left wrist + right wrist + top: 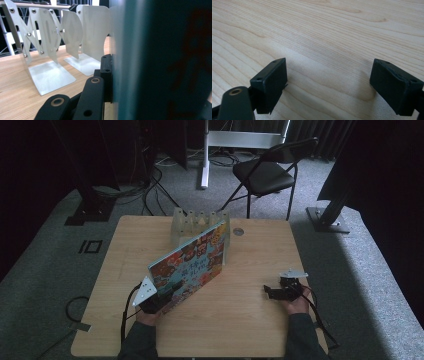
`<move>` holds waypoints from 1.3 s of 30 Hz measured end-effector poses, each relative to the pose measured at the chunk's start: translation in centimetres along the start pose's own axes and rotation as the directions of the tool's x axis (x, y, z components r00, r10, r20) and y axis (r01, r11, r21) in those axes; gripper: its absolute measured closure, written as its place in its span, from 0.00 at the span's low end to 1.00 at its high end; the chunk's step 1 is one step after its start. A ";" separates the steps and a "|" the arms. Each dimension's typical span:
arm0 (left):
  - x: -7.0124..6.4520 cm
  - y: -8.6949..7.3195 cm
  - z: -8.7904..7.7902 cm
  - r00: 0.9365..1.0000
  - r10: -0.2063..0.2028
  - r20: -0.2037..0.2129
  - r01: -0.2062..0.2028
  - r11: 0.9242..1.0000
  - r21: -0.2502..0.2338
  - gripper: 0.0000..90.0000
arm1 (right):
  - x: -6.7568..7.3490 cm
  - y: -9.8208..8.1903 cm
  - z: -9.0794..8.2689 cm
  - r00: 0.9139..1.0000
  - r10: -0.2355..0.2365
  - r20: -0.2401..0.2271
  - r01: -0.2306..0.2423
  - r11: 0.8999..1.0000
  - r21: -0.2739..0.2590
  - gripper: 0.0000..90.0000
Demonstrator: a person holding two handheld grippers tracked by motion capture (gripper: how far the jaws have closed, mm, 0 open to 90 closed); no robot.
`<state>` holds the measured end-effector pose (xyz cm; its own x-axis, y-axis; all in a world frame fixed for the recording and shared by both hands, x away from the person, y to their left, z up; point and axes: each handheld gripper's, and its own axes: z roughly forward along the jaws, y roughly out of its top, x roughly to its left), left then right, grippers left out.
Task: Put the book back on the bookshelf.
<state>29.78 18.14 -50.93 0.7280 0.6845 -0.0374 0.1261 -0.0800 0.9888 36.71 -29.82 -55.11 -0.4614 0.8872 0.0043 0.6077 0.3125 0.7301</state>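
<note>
High view: at the near left of the table (240, 320), the left gripper (156, 301) is clenched on the near corner of a colourful book (192, 262), which is held tilted, its far edge leaning against the white metal book rack (197, 222) at the far side. At the near right, the right gripper (280, 292) is rested on the wood with jaws spread wide and nothing between them. In the left gripper view the rack's dividers (95, 35) are seen just ahead. To seat the book well, it should probably be raised upright and guided slowly into one slot, and the grip kept firm until the book stands alone
</note>
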 end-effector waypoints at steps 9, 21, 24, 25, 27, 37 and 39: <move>0.3 -0.2 -0.5 1.000 -0.015 -0.024 0.015 1.000 -0.003 0.90 | 0.0 0.0 0.0 1.000 0.000 0.000 0.000 1.000 0.000 0.16; 0.4 -0.3 -1.0 0.999 -0.018 -0.049 0.017 1.000 -0.005 0.90 | 0.0 0.0 0.0 1.000 0.000 0.000 0.000 1.000 0.000 0.16; 0.5 -0.2 -1.0 0.999 -0.015 -0.052 0.015 1.000 -0.004 0.90 | 0.0 0.0 0.0 1.000 0.000 0.000 0.000 1.000 0.000 0.16; 0.5 -0.2 -1.1 0.998 -0.014 -0.055 0.014 1.000 -0.004 0.90 | 0.0 0.0 0.0 1.000 0.000 0.000 0.000 1.000 0.000 0.16; 0.5 -0.2 -1.2 0.998 -0.013 -0.058 0.013 1.000 -0.003 0.90 | 0.0 0.0 0.0 1.000 0.001 0.000 -0.001 1.000 0.000 0.16; 0.5 -0.2 -1.4 0.997 -0.009 -0.081 0.009 1.000 -0.002 0.90 | 0.0 0.0 0.0 1.000 0.001 0.000 -0.001 1.000 0.000 0.16; 0.6 -0.2 -1.5 0.996 -0.005 -0.086 0.005 1.000 0.001 0.90 | 0.0 0.0 0.0 1.000 0.001 0.000 -0.001 1.000 0.000 0.16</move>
<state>29.15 19.67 -50.89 0.6668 0.7446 -0.0302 0.1308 -0.0770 0.9884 36.70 -29.82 -55.11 -0.4610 0.8874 0.0047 0.6079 0.3119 0.7302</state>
